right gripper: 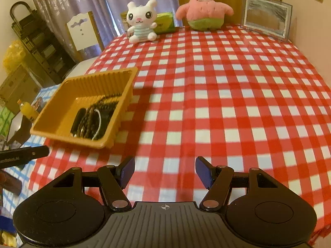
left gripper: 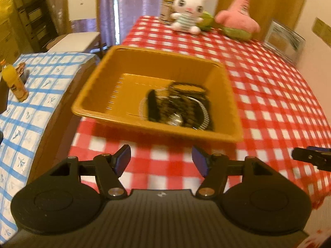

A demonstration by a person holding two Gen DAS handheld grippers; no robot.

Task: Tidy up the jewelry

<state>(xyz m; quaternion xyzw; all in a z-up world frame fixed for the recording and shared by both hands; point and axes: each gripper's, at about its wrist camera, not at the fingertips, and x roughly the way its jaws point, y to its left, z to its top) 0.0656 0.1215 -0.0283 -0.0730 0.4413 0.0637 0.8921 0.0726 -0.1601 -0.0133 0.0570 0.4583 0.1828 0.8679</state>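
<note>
Left tongs [left gripper: 161, 161]: wide apart, nothing between the blue pads, hanging over the checkered cloth just short of the tray's near rim.
Right tongs [right gripper: 165, 172]: wide apart and empty too, over bare red-and-white cloth; one of their tips shows at the right edge of the left wrist view.
Bench [right gripper: 227, 103]: covered by the red check cloth; to the right of the tray it is free from the near edge far back toward the toys.
Bench edge: the cloth ends just left of the tray, where a lower surface with a blue check cloth [left gripper: 31, 95] begins (an orange bottle [left gripper: 14, 82] stands on it).
Tray [left gripper: 157, 72]: mustard yellow, squarish, ribbed walls, sitting at the bench's left edge; its left half is bare.
Jewelry [left gripper: 178, 108]: dark beaded strands and a pale wire ring heaped in the tray's right near corner, long axis running from near rim toward far rim; blurred, so single pieces are hard to tell.
Far end: white plush rabbit [right gripper: 141, 23], pink star plush [right gripper: 203, 8], framed mirror [right gripper: 266, 17] along the back edge.
Beyond: a white chair [left gripper: 82, 18] and curtains.
</note>
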